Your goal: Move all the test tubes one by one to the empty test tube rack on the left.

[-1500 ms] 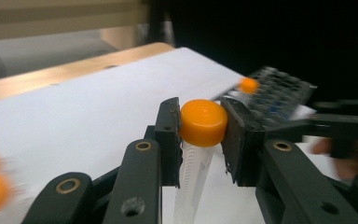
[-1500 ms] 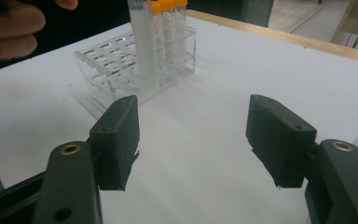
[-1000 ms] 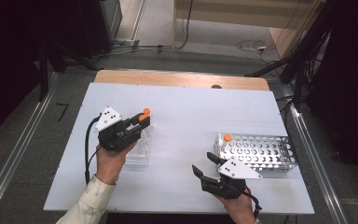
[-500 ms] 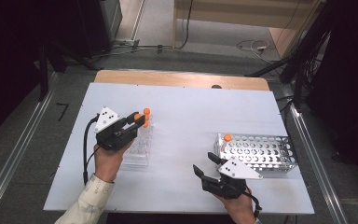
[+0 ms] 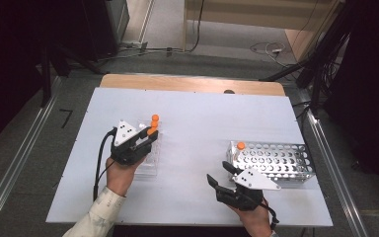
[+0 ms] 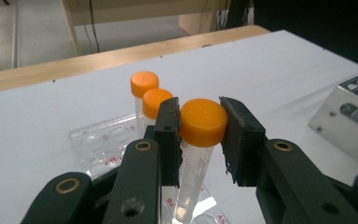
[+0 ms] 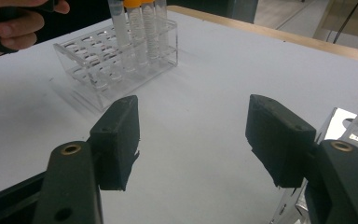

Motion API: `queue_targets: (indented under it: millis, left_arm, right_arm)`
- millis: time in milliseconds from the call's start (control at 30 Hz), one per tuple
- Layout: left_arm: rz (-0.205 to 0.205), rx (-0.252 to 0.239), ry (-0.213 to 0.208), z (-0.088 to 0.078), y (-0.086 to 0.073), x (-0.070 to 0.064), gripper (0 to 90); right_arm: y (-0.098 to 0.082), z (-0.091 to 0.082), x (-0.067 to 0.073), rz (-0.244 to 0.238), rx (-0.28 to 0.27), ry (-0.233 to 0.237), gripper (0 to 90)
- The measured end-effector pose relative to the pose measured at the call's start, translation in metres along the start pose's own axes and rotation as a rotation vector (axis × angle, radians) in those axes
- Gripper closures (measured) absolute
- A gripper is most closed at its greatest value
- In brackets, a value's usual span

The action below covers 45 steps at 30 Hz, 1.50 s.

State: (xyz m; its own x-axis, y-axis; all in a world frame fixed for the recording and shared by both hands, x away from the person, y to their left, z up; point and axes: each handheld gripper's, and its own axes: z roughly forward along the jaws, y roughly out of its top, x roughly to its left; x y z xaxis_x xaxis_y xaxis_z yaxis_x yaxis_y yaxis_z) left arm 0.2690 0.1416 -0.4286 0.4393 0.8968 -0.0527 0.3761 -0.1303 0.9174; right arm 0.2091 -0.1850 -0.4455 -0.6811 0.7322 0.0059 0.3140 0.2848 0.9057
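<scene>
My left gripper (image 6: 200, 135) is shut on the orange cap of a clear tube (image 6: 193, 158), which stands down into the clear plastic rack (image 6: 98, 144). Two more orange-capped tubes (image 6: 145, 91) stand in that rack just beyond it. In the high view the left gripper (image 5: 150, 137) hovers over the clear rack (image 5: 145, 165) at the table's left. My right gripper (image 5: 219, 178) rests near the front edge, open, with nothing between its fingers (image 7: 116, 140). Beside it stands the perforated metal rack (image 5: 276, 160), holding one orange-capped tube (image 5: 240, 146) at its near-left corner.
The white tabletop (image 5: 197, 123) lies bare between the two racks. A wooden strip (image 5: 187, 84) runs along its far edge. Cables (image 5: 266, 49) lie on the floor beyond, and metal rails (image 5: 325, 158) flank the table.
My left gripper has sunk with the tube, so the tube now sits lower in the clear rack. The right gripper has stayed where it was.
</scene>
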Motion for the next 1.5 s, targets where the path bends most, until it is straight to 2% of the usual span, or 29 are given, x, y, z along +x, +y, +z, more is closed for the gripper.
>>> queue_targets:
  millis: [133, 233, 533, 667, 767, 967, 1267, 1500]
  left_arm:
    - [0.02, 0.014, 0.028, 0.0, -0.002, -0.005, 69.0]
    - [0.015, 0.018, 0.028, 0.0, -0.003, -0.004, 68.5]
    - [-0.017, -0.008, 0.034, -0.006, 0.001, -0.003, 44.6]
    - [-0.031, -0.013, 0.039, -0.007, 0.002, -0.004, 30.0]
    - [-0.047, -0.008, 0.031, -0.007, 0.002, -0.004, 25.1]
    - [-0.07, -0.006, 0.025, -0.006, 0.001, -0.001, 23.1]
    - [-0.077, -0.021, 0.034, -0.008, 0.0, 0.002, 22.8]
    - [-0.095, -0.023, 0.012, -0.009, 0.0, 0.003, 22.7]
  right_arm:
    - [-0.001, -0.001, -0.001, -0.003, -0.002, -0.001, 33.4]
    - [-0.001, 0.0, -0.001, 0.0, 0.001, -0.004, 33.4]
    - [-0.001, -0.003, -0.004, 0.0, -0.005, -0.013, 33.3]
    - [0.0, -0.008, -0.009, 0.013, -0.014, -0.032, 33.3]
    - [0.0, -0.011, -0.013, 0.017, -0.021, -0.044, 33.3]
    - [-0.001, -0.016, -0.019, 0.015, -0.027, -0.072, 33.2]
    - [-0.003, -0.018, -0.03, 0.033, -0.031, -0.115, 33.3]
    - [-0.008, -0.014, -0.044, 0.083, -0.039, -0.169, 34.7]
